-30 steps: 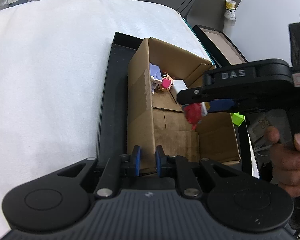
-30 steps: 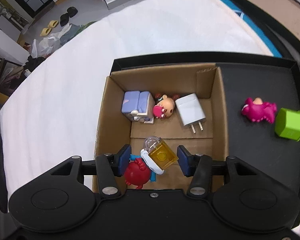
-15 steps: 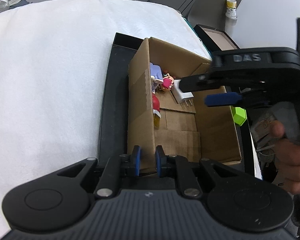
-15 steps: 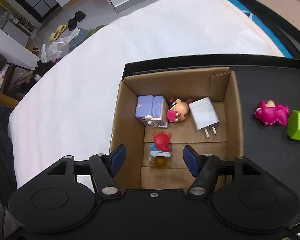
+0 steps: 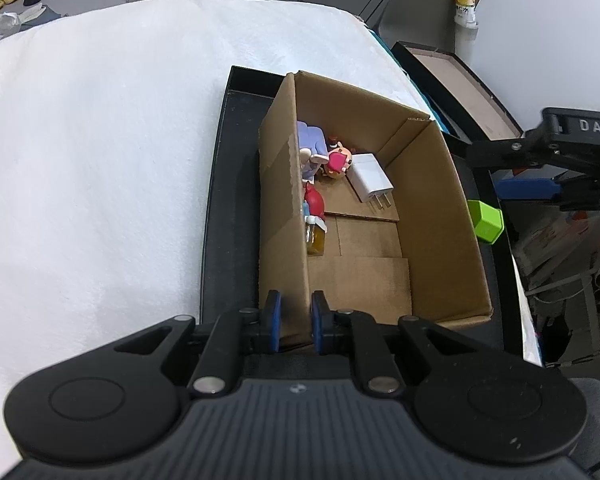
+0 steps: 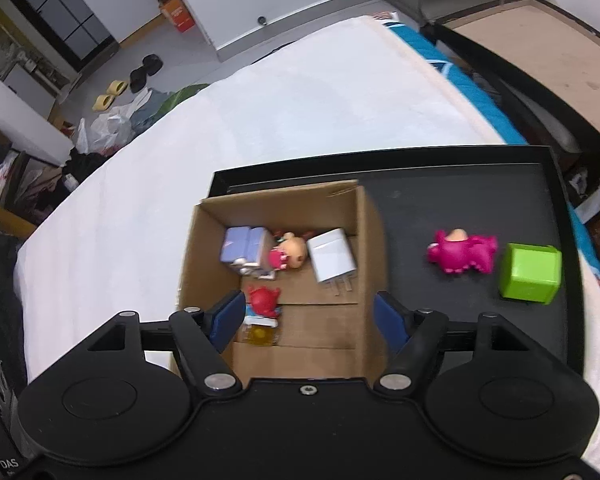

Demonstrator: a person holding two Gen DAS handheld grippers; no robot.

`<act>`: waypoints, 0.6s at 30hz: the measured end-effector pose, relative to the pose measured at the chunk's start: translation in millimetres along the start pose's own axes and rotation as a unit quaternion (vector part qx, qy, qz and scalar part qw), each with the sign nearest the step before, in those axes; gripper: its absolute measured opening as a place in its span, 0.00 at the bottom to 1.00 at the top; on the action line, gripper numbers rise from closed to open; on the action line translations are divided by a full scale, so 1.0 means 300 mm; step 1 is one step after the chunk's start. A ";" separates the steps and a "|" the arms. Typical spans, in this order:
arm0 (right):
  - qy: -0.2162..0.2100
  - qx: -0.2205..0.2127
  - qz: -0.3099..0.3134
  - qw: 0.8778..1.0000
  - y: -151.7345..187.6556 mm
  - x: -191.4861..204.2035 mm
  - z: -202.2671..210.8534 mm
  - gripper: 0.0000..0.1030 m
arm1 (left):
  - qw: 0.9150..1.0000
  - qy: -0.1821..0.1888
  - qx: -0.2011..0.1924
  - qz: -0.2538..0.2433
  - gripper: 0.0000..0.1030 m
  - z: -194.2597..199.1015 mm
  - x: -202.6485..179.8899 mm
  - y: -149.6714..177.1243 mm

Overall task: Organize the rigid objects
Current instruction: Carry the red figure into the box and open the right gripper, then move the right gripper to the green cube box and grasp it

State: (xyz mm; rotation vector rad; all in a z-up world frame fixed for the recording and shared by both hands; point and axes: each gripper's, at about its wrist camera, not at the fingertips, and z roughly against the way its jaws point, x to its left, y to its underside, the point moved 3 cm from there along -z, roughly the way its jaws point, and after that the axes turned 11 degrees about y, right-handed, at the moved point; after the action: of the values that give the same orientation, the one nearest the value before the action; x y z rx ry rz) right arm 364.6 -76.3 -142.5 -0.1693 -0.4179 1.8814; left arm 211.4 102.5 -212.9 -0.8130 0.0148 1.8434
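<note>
An open cardboard box [image 5: 436,184] [image 6: 370,232] stands on a black tray [image 6: 480,184] [image 5: 220,216]. Inside lie a red figure on a yellow padlock [image 6: 262,304] [image 5: 314,216], a purple toy [image 6: 244,250], a small doll [image 6: 290,252] and a white charger [image 6: 332,260] [image 5: 370,176]. My left gripper [image 5: 292,316] is shut on the box's left wall at its near corner. My right gripper [image 6: 310,316] is open and empty above the box's near end. A pink figure [image 6: 462,256] and a green cube [image 6: 530,274] [image 5: 486,220] lie on the tray right of the box.
The tray sits on a white fleecy cover [image 5: 100,160] [image 6: 260,120]. A second black tray with a brown board [image 6: 540,44] [image 5: 456,76] stands beyond the right edge. Shoes and bags lie on the floor at the far left [image 6: 120,92].
My right gripper opened and let go of the red figure with the padlock, which now lies in the box. The gripper then rose and pulled back to the right. The left gripper stayed put.
</note>
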 end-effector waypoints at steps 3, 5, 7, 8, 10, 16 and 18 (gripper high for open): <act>0.003 -0.003 -0.006 1.000 -0.002 -0.048 0.009 0.70 | 1.000 -0.010 0.001 -0.008 0.14 -0.002 -0.012 0.000; 0.004 -0.005 -0.010 1.000 -0.004 -0.076 0.014 0.70 | 1.000 -0.017 0.002 -0.015 0.13 -0.005 -0.021 0.000; 0.006 -0.009 -0.014 1.000 -0.006 -0.107 0.018 0.70 | 1.000 -0.023 0.003 -0.018 0.13 -0.008 -0.027 -0.001; 0.007 -0.010 -0.016 1.000 -0.007 -0.122 0.021 0.70 | 1.000 -0.024 0.003 -0.019 0.13 -0.009 -0.030 0.000; 0.010 -0.012 -0.022 1.000 -0.009 -0.157 0.024 0.70 | 0.999 -0.027 0.004 -0.019 0.13 -0.011 -0.031 0.001; 0.034 -0.014 -0.037 0.999 -0.013 -0.263 0.010 0.70 | 0.999 -0.032 0.005 -0.012 0.13 -0.013 -0.032 -0.002; 0.041 -0.014 -0.044 0.998 -0.014 -0.299 0.001 0.70 | 0.999 -0.035 0.005 -0.012 0.13 -0.015 -0.033 -0.003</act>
State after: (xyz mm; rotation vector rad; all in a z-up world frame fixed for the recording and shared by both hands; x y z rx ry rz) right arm 399.2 -158.9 -148.4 -0.2406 -0.3894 1.7764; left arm 216.2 93.1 -210.9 -0.7383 -0.0297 1.8471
